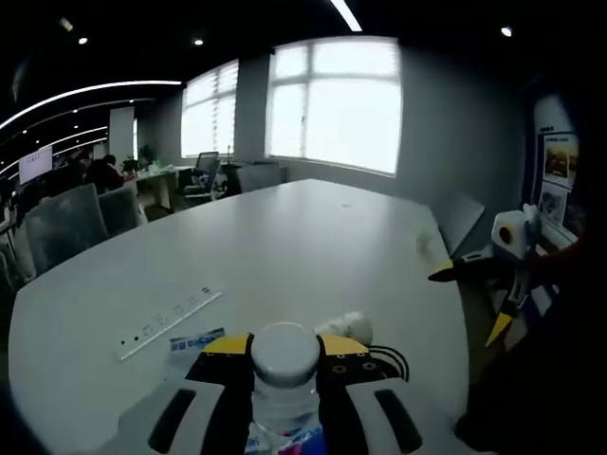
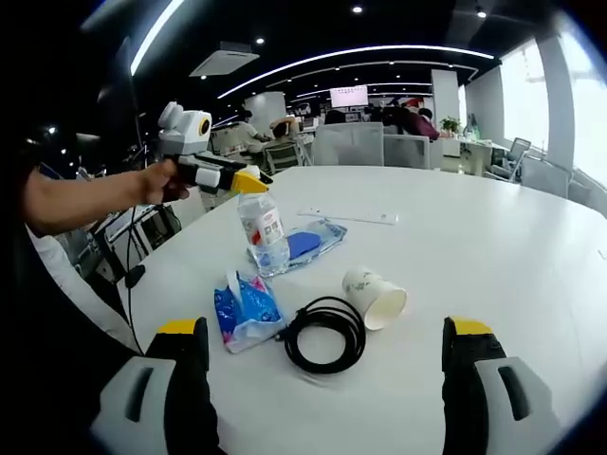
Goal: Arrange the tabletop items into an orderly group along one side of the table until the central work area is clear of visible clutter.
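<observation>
The left gripper (image 2: 248, 180) is clamped on the cap end of a water bottle (image 2: 264, 233) standing on the white table (image 2: 493, 256), beside a blue packet (image 2: 303, 244). The right gripper (image 2: 327, 355) hovers with jaws wide apart before a coiled black cable (image 2: 325, 334), a tipped paper cup (image 2: 374, 297) and a blue tissue pack (image 2: 244, 310). Carrying the bottle toward the table's near edge seems the step in hand; next it needs setting down upright there.

Cable (image 2: 325, 333) between tissue pack (image 2: 244, 310), paper cup (image 2: 374, 297).
</observation>
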The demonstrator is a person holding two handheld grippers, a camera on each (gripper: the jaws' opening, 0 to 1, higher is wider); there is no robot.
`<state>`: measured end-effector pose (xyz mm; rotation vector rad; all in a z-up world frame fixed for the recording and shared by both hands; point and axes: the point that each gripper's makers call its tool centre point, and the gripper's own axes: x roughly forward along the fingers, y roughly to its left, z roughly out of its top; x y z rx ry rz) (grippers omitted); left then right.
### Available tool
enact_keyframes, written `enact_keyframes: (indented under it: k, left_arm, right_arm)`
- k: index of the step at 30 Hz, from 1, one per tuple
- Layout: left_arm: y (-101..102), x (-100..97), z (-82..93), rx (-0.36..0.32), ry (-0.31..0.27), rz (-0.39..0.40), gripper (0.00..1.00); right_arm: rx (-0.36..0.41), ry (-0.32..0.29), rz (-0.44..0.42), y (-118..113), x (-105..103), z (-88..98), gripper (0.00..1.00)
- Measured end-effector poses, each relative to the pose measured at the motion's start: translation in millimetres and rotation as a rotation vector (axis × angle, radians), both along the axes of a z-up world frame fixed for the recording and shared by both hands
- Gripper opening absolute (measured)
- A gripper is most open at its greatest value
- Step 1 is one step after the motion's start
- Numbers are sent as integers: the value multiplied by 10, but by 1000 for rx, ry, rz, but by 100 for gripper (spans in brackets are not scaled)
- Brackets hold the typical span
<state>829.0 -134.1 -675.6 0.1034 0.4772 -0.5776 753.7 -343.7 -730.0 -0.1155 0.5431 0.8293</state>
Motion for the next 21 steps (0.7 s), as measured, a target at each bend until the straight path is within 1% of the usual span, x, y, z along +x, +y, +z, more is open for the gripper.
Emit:
enact_keyframes:
  k: [4,5,10,11,16,19,21]
  left_arm:
    - [199,-1,92,18,-1,22,22]
    - [220,-3,98,19,-1,24,22]
    - [518,-20,142,34,2,60,22]
    - [582,-24,139,44,1,62,22]
    - [821,-15,108,46,10,93,22]
    - [978,-1,56,49,20,116,22]
    - [1047,7,30,49,23,124,22]
  right_arm:
    - [3,-3,0,18,38,7,99]
    - [3,-3,1,20,41,6,99]
    - [5,-5,2,44,88,14,99]
    - [3,-5,2,48,97,10,99]
    - [1,-8,6,81,112,15,99]
    - [2,-6,4,95,114,17,99]
    - [0,-5,3,100,114,14,99]
